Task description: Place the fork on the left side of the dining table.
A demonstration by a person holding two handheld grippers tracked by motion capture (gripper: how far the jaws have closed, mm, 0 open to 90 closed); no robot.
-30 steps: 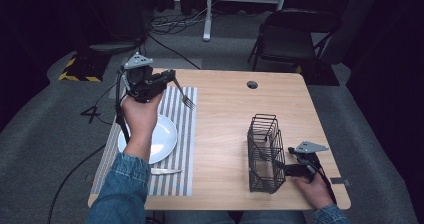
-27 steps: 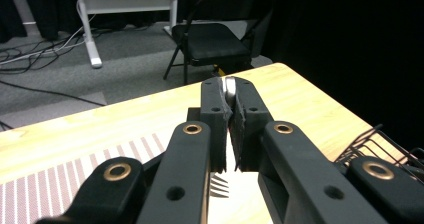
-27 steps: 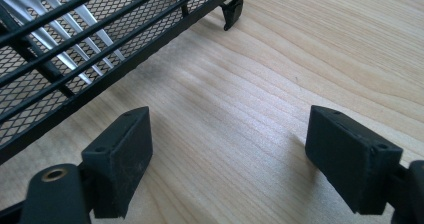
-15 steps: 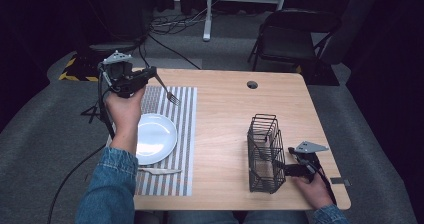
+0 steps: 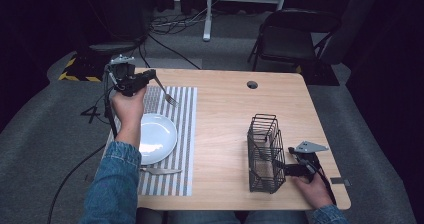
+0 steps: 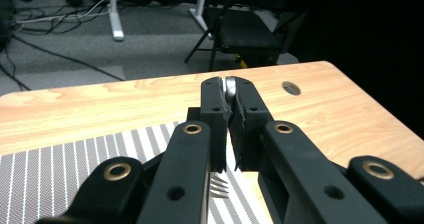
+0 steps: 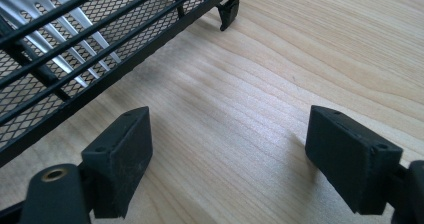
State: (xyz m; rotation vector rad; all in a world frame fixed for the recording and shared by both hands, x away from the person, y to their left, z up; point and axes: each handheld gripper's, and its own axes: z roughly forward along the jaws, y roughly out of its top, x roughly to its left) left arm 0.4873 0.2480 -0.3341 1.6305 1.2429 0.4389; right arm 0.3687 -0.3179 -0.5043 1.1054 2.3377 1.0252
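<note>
The left tool (image 5: 145, 79) has swung back toward the counter's far left corner since a moment ago, carrying its fork (image 5: 166, 92) away from the plate. Nearest the person, a knife (image 5: 161, 171) lies on the striped placemat (image 5: 183, 134), just in front of the white plate (image 5: 156, 138). At the near right, the right tool (image 5: 286, 169) rests on the wooden counter (image 5: 225, 119) beside a black wire basket (image 5: 264, 153) — its jaws spread wide, gripping nothing; silver cutlery (image 7: 60, 34) shows through the basket's mesh. Farther back, the left tool is clenched on the fork's handle, prongs (image 6: 219, 187) hanging above the placemat. Beyond the counter stands a dark folding chair (image 5: 292, 36) on grey carpet.
</note>
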